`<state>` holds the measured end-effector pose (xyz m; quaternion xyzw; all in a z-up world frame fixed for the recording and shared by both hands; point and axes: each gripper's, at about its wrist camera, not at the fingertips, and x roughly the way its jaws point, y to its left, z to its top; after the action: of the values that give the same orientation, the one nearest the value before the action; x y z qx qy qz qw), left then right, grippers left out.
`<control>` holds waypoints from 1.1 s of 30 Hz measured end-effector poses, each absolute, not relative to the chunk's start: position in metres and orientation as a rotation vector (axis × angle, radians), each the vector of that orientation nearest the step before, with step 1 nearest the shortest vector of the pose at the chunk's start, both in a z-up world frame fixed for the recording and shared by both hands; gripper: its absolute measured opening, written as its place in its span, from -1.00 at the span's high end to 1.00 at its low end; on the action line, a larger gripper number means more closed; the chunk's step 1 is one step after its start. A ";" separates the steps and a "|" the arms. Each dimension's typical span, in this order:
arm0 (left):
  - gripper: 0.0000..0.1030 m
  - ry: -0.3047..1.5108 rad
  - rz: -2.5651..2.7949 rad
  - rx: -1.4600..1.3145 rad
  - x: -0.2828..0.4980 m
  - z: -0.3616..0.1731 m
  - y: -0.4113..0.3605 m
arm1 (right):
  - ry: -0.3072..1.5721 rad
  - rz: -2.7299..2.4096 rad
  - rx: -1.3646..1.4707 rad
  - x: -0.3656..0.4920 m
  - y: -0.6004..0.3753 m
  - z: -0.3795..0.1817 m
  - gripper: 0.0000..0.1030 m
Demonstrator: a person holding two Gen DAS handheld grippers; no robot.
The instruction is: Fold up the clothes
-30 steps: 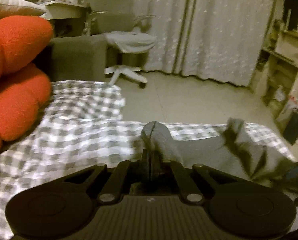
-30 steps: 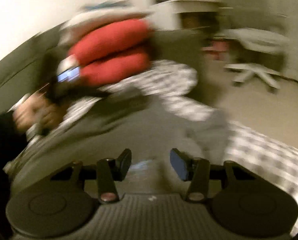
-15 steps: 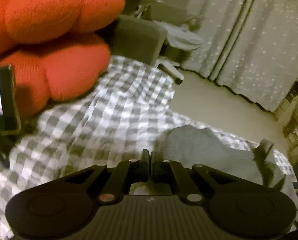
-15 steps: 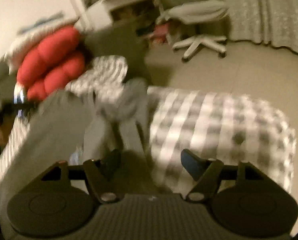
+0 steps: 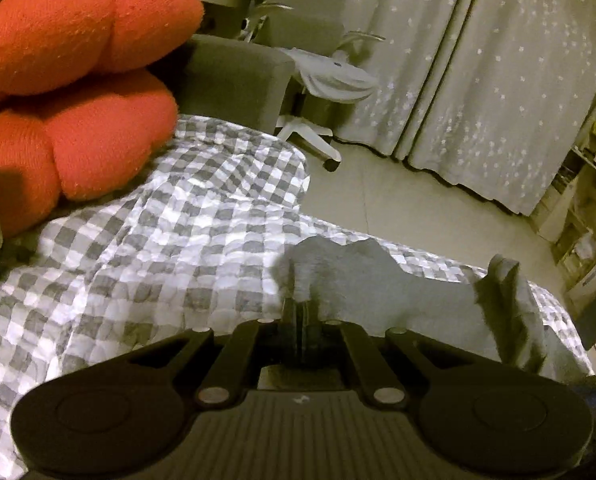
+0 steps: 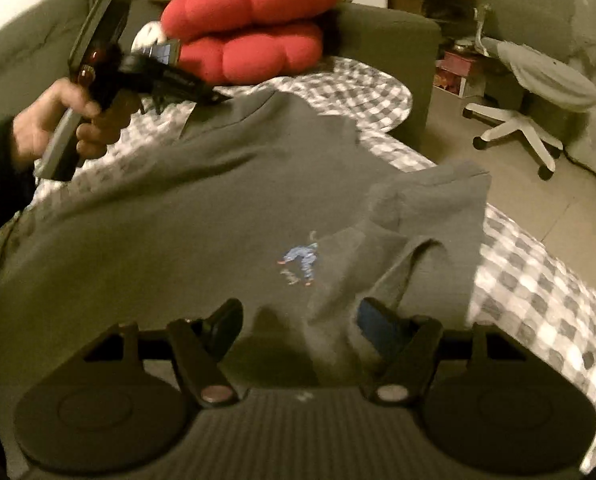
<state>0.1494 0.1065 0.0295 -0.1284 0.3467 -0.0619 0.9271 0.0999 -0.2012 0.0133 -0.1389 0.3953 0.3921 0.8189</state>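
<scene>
A grey T-shirt (image 6: 202,216) with a small blue figure print (image 6: 299,262) lies spread on the checked bedspread (image 6: 537,280); one sleeve (image 6: 437,216) is folded up over its right side. My right gripper (image 6: 298,320) hovers open just above the shirt's near part, nothing between its fingers. In the right wrist view a hand holds my left gripper (image 6: 218,98) at the shirt's far left corner. In the left wrist view my left gripper (image 5: 299,308) is shut on a bunched edge of the grey T-shirt (image 5: 357,276), which trails off to the right.
Red cushions (image 5: 78,80) are stacked at the head of the bed against a grey sofa arm (image 5: 234,76). A white swivel chair (image 6: 537,92) stands on the bare floor (image 5: 417,200) past the bed's edge, with starry curtains (image 5: 477,60) and shelves (image 5: 585,216) beyond.
My left gripper has carried the shirt's edge toward the cushions and stayed shut. The right gripper swung back over the spread shirt and stayed open.
</scene>
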 end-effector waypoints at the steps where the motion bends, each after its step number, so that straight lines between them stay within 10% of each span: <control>1: 1.00 0.714 -0.121 -0.265 0.149 0.029 0.109 | 0.844 0.876 -0.264 0.098 -0.200 0.015 -0.02; 11: 1.00 0.717 -0.109 -0.265 0.150 0.025 0.106 | 0.760 0.588 -0.042 0.125 -0.264 0.029 -0.10; 16: 1.00 0.706 -0.092 -0.261 0.151 0.026 0.106 | 0.856 0.593 -0.174 0.128 -0.249 0.003 0.88; 26: 1.00 0.680 -0.062 -0.270 0.150 0.030 0.110 | 0.638 0.051 -0.369 0.126 -0.281 0.050 0.90; 33: 1.00 0.691 -0.065 -0.301 0.148 0.032 0.116 | 0.849 -0.397 -0.324 0.157 -0.338 -0.014 0.90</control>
<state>0.1482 0.1164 0.0320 -0.1468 0.3375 -0.0316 0.9293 0.1575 -0.3382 -0.0141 -0.1556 0.4072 -0.1904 0.8796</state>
